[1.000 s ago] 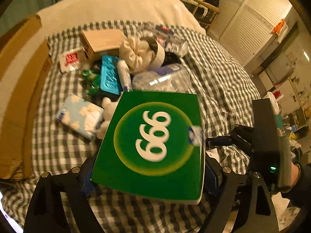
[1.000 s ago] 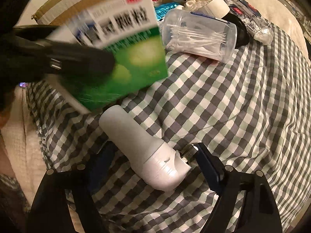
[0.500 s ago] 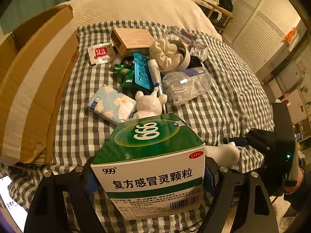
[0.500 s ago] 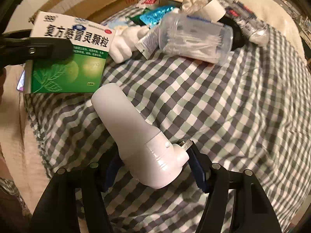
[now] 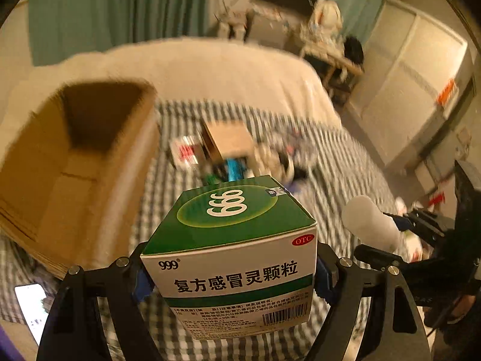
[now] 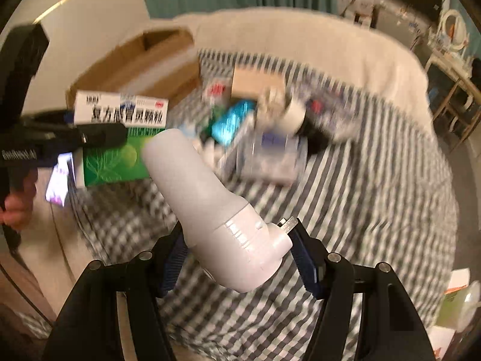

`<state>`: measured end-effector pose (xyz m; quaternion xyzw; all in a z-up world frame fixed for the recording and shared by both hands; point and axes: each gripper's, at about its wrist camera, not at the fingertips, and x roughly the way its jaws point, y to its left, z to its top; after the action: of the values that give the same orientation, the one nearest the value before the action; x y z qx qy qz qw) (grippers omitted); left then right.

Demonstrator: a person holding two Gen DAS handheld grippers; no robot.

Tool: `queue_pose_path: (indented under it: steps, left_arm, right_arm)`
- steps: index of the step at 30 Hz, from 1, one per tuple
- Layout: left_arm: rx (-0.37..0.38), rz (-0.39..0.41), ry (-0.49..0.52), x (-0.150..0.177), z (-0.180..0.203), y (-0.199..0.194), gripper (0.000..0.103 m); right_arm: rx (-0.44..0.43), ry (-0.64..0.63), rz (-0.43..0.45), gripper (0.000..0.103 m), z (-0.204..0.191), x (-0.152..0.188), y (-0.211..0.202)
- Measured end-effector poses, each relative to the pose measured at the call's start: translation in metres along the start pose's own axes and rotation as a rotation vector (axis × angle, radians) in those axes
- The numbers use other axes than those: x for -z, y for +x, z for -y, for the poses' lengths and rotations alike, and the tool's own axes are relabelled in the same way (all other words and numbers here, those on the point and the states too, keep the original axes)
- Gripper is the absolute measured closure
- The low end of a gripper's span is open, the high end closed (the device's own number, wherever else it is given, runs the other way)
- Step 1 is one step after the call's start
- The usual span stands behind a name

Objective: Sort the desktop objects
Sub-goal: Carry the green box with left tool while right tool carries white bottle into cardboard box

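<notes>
My left gripper [image 5: 230,282] is shut on a green and white 999 medicine box [image 5: 231,252] and holds it in the air above the checked cloth. The box also shows in the right wrist view [image 6: 120,138], at the left. My right gripper [image 6: 237,258] is shut on a white plastic bottle-shaped device [image 6: 210,207], held up above the cloth. That white device also shows in the left wrist view [image 5: 369,222], at the right. An open cardboard box [image 5: 75,150] stands at the left on the bed.
A blurred pile lies on the checked cloth [image 6: 375,210]: a small brown carton [image 5: 228,141], a red and white packet [image 5: 186,150], a blue blister pack [image 6: 231,120], a clear cotton-swab jar [image 6: 276,156]. A lit phone [image 5: 30,307] lies at the lower left.
Both grippers have risen with their loads. The view has tilted up, so the open cardboard box and the room behind show more. The pile looks farther away.
</notes>
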<state>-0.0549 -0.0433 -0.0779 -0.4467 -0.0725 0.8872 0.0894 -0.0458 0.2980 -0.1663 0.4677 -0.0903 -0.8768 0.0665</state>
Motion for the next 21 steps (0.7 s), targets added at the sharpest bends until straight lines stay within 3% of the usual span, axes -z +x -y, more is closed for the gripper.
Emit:
queue_pose_path:
  steps: [2, 7, 11, 17, 21]
  left_arm:
    - [-0.015, 0.050, -0.028, -0.014, -0.009, -0.017, 0.020]
    - [-0.079, 0.165, -0.141, -0.055, -0.050, -0.062, 0.020]
    - [-0.107, 0.212, -0.228, -0.074, -0.089, -0.082, 0.020]
    - [-0.226, 0.282, -0.308, -0.072, -0.159, -0.089, 0.020]
    - [-0.295, 0.264, -0.346, -0.058, -0.202, -0.075, 0.020]
  right_arm:
    - [0.015, 0.001, 0.042, 0.039, 0.002, -0.002, -0.026]
    - [0.022, -0.027, 0.144, 0.039, -0.032, -0.067, -0.070]
    - [-0.022, -0.041, 0.194, 0.039, -0.068, -0.118, -0.084]
    - [-0.121, -0.018, 0.273, 0.039, -0.123, -0.185, -0.064]
    - [-0.173, 0.026, 0.293, 0.039, -0.150, -0.211, -0.023]
